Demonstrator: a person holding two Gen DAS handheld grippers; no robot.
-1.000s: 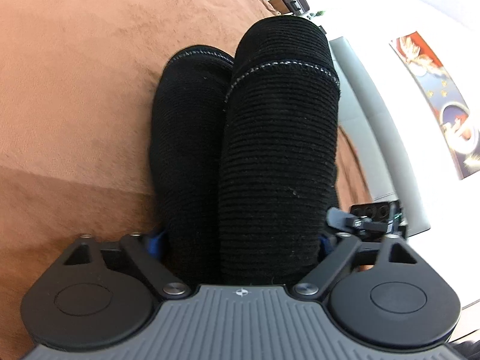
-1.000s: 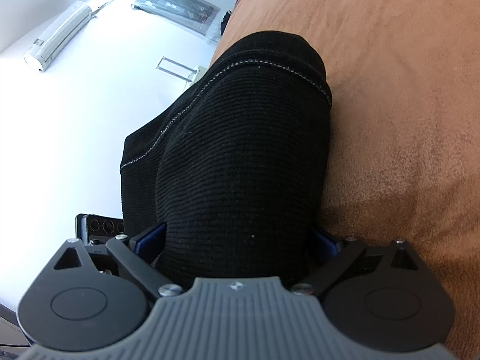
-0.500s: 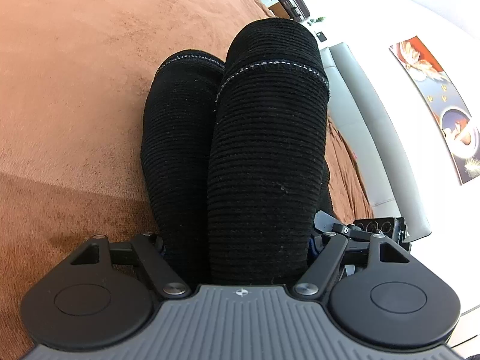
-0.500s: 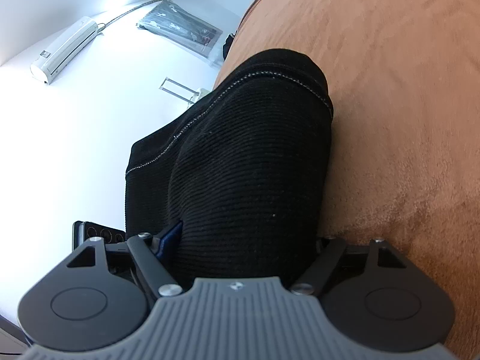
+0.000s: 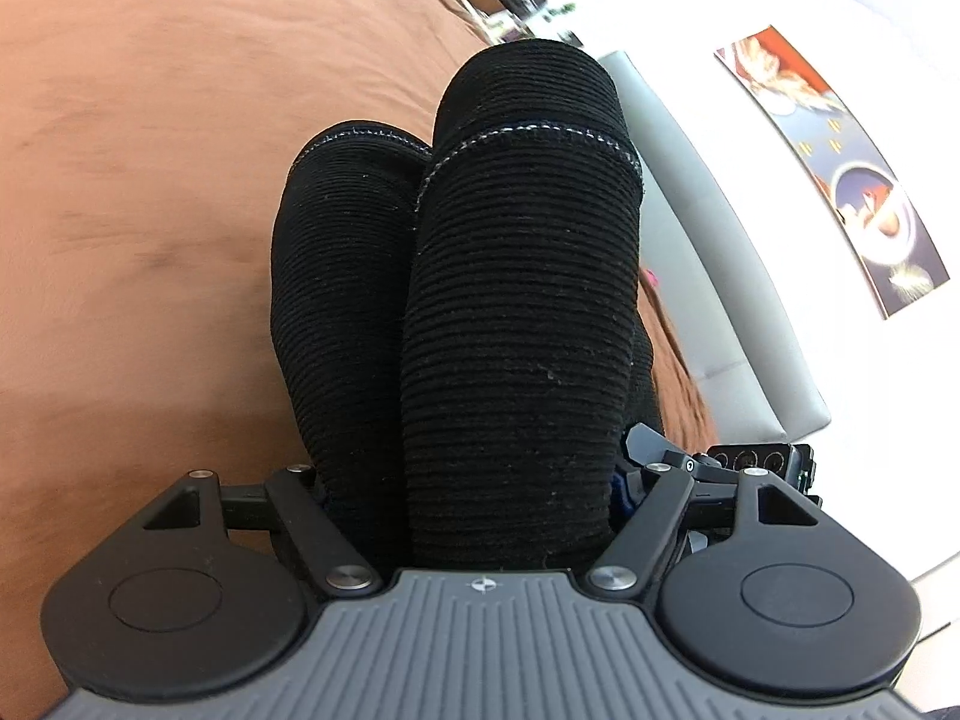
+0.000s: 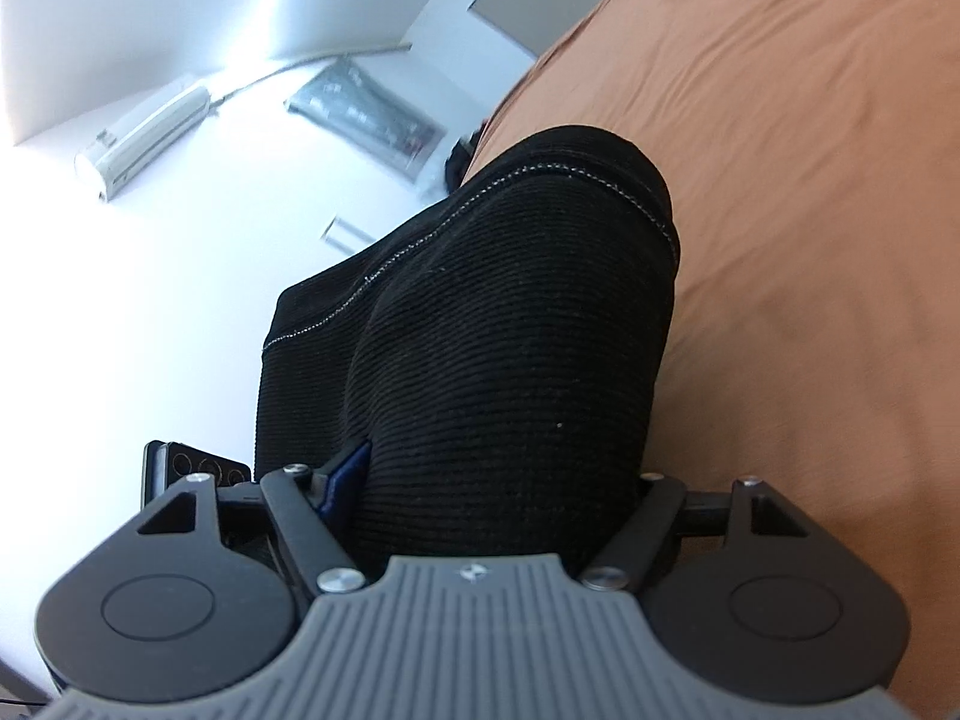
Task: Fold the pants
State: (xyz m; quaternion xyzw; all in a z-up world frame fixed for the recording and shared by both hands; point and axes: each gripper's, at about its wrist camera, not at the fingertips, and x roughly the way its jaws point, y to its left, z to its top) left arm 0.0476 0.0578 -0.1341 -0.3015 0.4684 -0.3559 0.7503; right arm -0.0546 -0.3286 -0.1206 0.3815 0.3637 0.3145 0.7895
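the black ribbed pants (image 5: 516,324) lay bunched on the brown bedcover (image 5: 150,180), a thick wad between each tool's jaws. the left gripper (image 5: 474,492) clamped its wad; the right gripper (image 6: 492,480) was closing on its own. folding looked unfinished, with no flat stack yet.

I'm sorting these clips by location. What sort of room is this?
Probably a home bedroom: a broad brown bedspread under the black pants, a framed picture on the white wall, and a wall air conditioner.

black ribbed pants (image 5: 516,324), white-stitched hems, rust-brown bedspread (image 5: 150,180)
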